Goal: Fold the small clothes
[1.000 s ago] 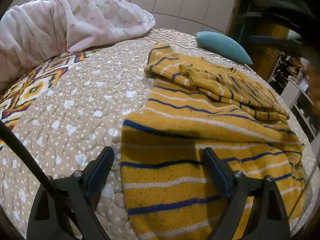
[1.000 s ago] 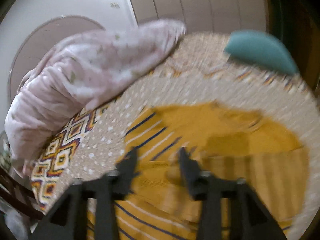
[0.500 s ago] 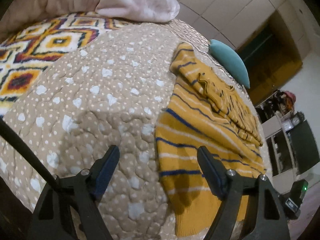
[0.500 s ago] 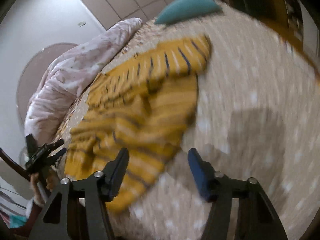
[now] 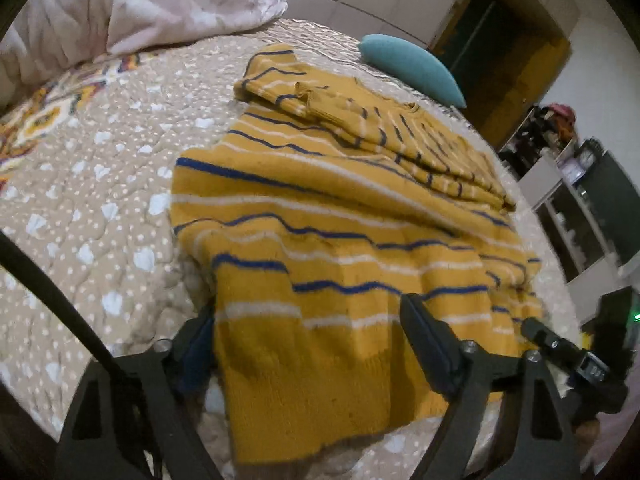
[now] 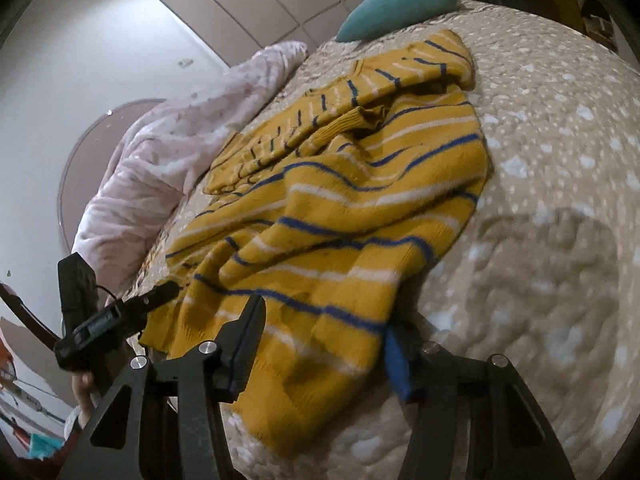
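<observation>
Mustard-yellow sweater (image 5: 340, 240) with blue and white stripes lies spread on the beige dotted quilt (image 5: 92, 200) of a bed, its hem at the near edge of the bed and its collar end pointing toward the far edge. Both sleeves are folded across the chest in a bunched band, and the lower body is rumpled into soft ridges. The left gripper (image 5: 308, 340) sits at the hem's left corner with its jaws spread wide: the hem drapes over the left finger, hiding most of its blue pad, while the right finger rests on top of the knit. The right gripper (image 6: 324, 344) is at the hem's other corner, jaws likewise spread, the fabric lying between them and draped over the blue-padded right finger, with the left finger on top of the cloth. Neither pair of jaws is pressed onto the cloth. Each wrist view shows the other gripper low at its own side of the hem. A teal cushion (image 5: 412, 68) rests at the far edge of the bed beyond the collar, and a rumpled pale pink blanket (image 5: 140, 4) is heaped at the far left corner, beside a strip of bright geometric patterned cover (image 5: 36, 120).
</observation>
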### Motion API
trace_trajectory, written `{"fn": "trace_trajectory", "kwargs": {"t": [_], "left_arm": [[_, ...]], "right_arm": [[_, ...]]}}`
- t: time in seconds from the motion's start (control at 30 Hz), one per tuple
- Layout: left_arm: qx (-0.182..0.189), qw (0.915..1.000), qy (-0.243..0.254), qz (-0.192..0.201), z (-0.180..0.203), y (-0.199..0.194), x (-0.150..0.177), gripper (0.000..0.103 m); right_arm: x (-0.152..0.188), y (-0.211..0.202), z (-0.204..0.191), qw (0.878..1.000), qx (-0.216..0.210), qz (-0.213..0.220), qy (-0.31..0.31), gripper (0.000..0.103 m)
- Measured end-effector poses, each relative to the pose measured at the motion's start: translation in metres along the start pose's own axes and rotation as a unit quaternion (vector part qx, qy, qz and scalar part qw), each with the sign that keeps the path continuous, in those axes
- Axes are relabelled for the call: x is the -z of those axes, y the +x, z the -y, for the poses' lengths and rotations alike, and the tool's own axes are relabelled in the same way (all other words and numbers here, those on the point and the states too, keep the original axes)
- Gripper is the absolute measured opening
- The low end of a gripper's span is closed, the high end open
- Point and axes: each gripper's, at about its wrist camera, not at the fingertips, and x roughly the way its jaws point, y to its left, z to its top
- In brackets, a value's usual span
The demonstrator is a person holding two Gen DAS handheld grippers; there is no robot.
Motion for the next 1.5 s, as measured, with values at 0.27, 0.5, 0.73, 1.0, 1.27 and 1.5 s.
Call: {"fn": "trace_trajectory", "kwargs": {"t": [0.27, 0.5, 0.73, 1.0, 1.27, 1.5], "left_arm": [[0.005, 0.9958, -0.091, -0.011, -0.032, -0.025, -0.021, 0.01], [0.002, 0.9991, -0.041, -0.012, -0.018, -0.086, 0.043, 0.008], [-0.006, 0.9984, -0.051, -0.025, -0.025, -0.085, 0.074, 0.008], [0.003, 0.9988, -0.047, -0.01, -0.023, -0.092, 0.06, 0.008], [0.037, 0.9969, -0.038, 0.058, 0.0, -0.09, -0.037, 0.008], [-0.002, 0.9967, -0.039, 0.072, 0.012, -0.023, -0.143, 0.008]], "right_arm": [[-0.009, -0.013, 0.022, 0.997, -0.021, -0.022, 0.066, 0.009], [0.046, -0.08, 0.014, 0.996, -0.045, -0.073, 0.026, 0.009], [0.082, -0.094, 0.029, 0.993, -0.054, -0.078, 0.067, 0.008], [0.066, -0.091, 0.014, 0.995, -0.044, -0.076, 0.041, 0.009], [-0.016, -0.091, -0.016, 0.995, -0.097, -0.023, 0.0, 0.009], [-0.12, -0.052, -0.024, 0.995, -0.082, 0.051, -0.003, 0.009]]}}
